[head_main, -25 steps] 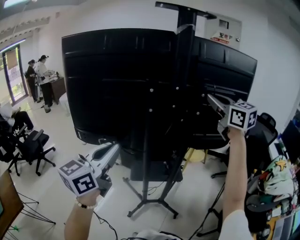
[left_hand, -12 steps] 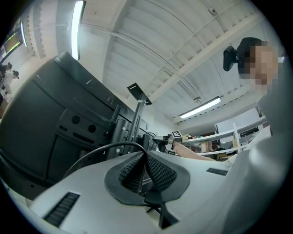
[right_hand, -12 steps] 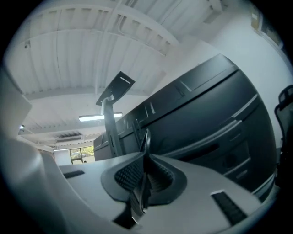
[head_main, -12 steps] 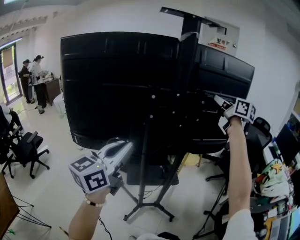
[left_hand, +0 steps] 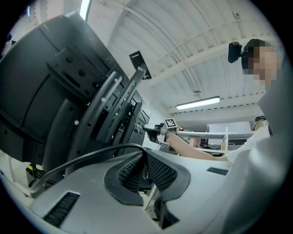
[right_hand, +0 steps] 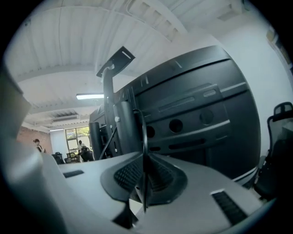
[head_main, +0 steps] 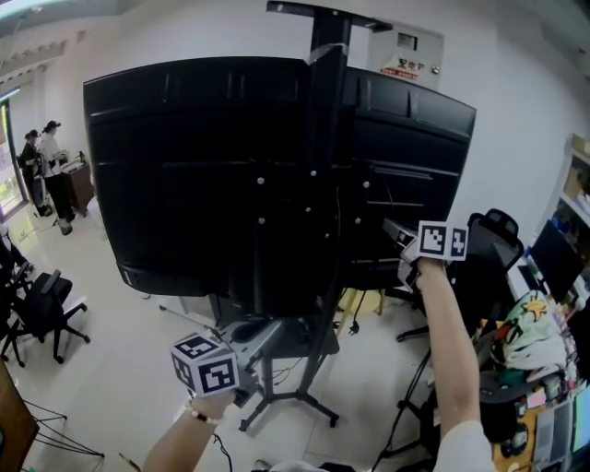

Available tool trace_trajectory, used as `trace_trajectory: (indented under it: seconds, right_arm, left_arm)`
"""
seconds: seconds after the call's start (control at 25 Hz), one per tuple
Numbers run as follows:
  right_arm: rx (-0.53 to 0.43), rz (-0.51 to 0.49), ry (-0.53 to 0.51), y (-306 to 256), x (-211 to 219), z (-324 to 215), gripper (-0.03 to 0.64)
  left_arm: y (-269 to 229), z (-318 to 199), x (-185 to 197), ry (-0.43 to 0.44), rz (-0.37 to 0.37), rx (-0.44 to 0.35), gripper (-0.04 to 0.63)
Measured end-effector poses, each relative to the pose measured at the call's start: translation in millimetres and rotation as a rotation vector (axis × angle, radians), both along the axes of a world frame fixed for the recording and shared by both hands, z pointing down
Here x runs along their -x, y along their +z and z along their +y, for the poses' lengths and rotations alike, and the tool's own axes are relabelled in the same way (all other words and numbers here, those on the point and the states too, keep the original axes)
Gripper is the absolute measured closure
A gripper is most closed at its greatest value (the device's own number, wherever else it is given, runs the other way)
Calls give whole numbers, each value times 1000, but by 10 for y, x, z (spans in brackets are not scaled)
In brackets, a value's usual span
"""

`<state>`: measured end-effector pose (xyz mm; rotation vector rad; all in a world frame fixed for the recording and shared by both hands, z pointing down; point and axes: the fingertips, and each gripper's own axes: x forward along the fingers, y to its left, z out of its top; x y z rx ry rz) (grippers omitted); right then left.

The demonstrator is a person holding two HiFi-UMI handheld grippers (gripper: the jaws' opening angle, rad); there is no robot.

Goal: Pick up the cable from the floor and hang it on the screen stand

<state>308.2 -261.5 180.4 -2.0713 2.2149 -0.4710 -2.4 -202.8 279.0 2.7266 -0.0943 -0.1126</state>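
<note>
1. Black cable (right_hand: 144,135), thin, is pinched at two places, one in each gripper, and is clear of the floor (head_main: 120,369) at both. Holding it at two points leaves a stretch between them that could be draped over a part of the stand (head_main: 323,111).
2. Right gripper (right_hand: 145,176): its jaws are pressed together on the cable, which rises straight up from the pads toward the stand. This gripper is held high, close to the back of the screen (head_main: 184,166), probably to bring that end up to a hanging place. I cannot tell whether the cable touches the stand there.
3. Left gripper (left_hand: 144,167): its jaws are likewise closed on the cable, which arcs in from the lower left across the gripper's body and into the pads. It is held low, under the screen's lower edge and above the stand's legs (head_main: 295,406). That likely keeps the trailing part lifted and the slack in check while the other end goes up.
4. With both grips on the cable, I judge that it is not yet hung. The next move calls for looping it over something on the stand before either gripper lets go.
5. The screen shows its back to the person, with the stand running up its middle to a flat bracket (head_main: 318,11) on top, so the work is done from this side.
6. Farther out are chairs (head_main: 37,309) and, well apart at far left, people (head_main: 41,171).
</note>
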Motion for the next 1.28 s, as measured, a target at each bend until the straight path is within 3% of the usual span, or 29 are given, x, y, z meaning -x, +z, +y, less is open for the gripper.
trace_trajectory:
  seconds: [0.24,0.32,0.48,0.56,0.68,0.8,0.92,1.0,1.28]
  right_arm:
    - [-29,161,-11,79,56,196,537]
    - [-42,194,-23,109,128,304,383]
    - [-122,216,-82,231,420,806,386]
    - [-146,210,-114,350,571,1166,434]
    - [-162,154,-174,655,739,1699,520]
    - [-159,63,-222,1065,788,2153,612]
    - [-139,-61,-257,1484,797,2455,613]
    - [-110,-119,-252,1703,847,2601,613]
    - [-14,-245,-219,2401,1122,2928,614]
  left_arm:
    - [418,298,-439,-87,-32,90,563]
    - [531,421,-543,-82,1,165,472]
    - [778,670,-611,-114,44,267,472]
    - [889,844,-630,-131,53,312,472]
    - [1028,1180,-705,-138,71,353,482]
    - [1264,1472,-808,-174,37,363,482]
    - [1371,1717,-907,-196,38,385,486]
    - [1314,1884,-944,-199,51,367,595]
    - [1286,2198,-909,-236,-16,293,595]
